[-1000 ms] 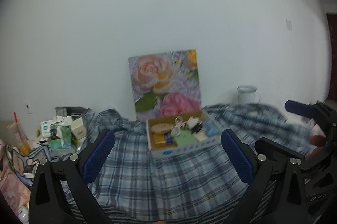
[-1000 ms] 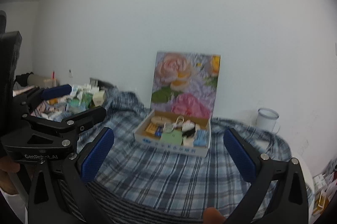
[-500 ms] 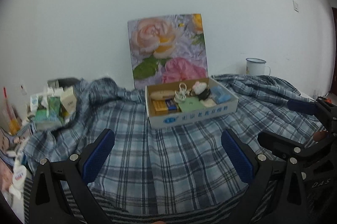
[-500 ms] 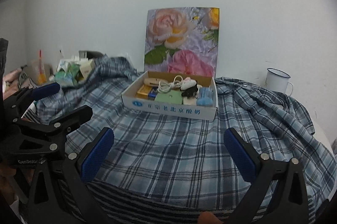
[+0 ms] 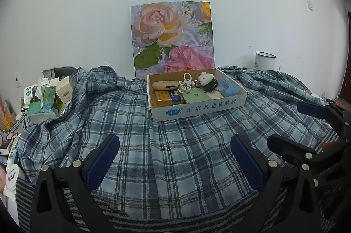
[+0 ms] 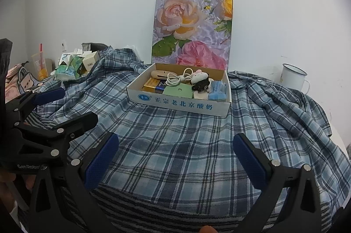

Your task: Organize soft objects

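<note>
plaid shirt [image 5: 175,156] is spread out over the whole surface, kind of rumpled at the back left and right edges, with a striped cloth [image 6: 175,202] peeking out underneath at the near edge. sitting on top of the shirt toward the back is an open cardboard box [image 5: 197,109] with blue print on its front wall. inside the box: a tan oval thing [image 5: 165,85] at the back left, a coiled white cable [image 5: 186,86] beside it, a small white plush toy [image 5: 205,78] with something black just under it, a gold and blue packet [image 5: 170,98] at the front left, a green card [image 5: 196,97] in the middle and a light blue pack [image 5: 229,88] on the right. flower picture [image 5: 173,37] leans on the wall right behind the box. white enamel mug [image 6: 292,77] stands off to the right by the wall, and a pile of small boxes [image 5: 47,97] sits at the left.

left gripper [image 5: 174,163] has its fingers spread wide with nothing between them, low over the near part of the shirt. right gripper [image 6: 175,163] is the same, wide apart and empty.
</note>
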### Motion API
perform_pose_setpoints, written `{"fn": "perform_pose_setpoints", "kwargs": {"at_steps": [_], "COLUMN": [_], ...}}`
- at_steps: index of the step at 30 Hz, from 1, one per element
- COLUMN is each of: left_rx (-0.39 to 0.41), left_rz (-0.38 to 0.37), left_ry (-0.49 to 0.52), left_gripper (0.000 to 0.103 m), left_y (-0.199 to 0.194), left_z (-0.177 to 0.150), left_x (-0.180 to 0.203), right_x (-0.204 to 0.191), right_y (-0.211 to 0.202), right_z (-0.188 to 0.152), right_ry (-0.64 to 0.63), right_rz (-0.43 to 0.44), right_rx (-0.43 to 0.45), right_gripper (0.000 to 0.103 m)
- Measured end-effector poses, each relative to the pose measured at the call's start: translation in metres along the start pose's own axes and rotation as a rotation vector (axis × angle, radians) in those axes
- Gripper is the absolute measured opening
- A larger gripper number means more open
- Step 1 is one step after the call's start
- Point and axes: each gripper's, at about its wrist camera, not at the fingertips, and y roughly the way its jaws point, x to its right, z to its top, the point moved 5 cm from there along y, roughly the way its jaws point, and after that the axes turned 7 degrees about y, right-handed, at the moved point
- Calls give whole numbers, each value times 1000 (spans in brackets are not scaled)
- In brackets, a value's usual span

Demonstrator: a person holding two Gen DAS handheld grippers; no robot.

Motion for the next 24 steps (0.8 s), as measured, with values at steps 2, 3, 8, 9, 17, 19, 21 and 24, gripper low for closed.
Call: {"fn": "perform_pose_setpoints", "kwargs": {"at_steps": [2,3,8,9,17,19,21,24], "left_rx": [2,4,0,0,-6,-9,-5,-6], "left_rz": [3,4,3,3,2,0,2,1], "left_ry": [3,4,4,4,3,2,3,3], "left_gripper": [102,102,102,102,102,102,102,102], "left_y": [-1,-1,-1,-2,0,0,0,0], "left_z": [0,0,-1,-1,-1,-1,-1,-1], "left_x": [0,1,1,1,0,1,1,0], "right_x": [0,0,0,0,0,-1,-1,-1], "right_y": [-1,-1,0,0,0,0,1,1], "right_z": [0,0,0,0,0,-1,-3,-2], "right_ry": [-1,-1,1,2,3,3,4,4], "right_rz": [-1,1,3,4,1,1,2,1], "right_rx": [6,7,-1,-3,-4,-5,-6,-7], "right_gripper": [103,103,103,103,103,103,103,103]}}
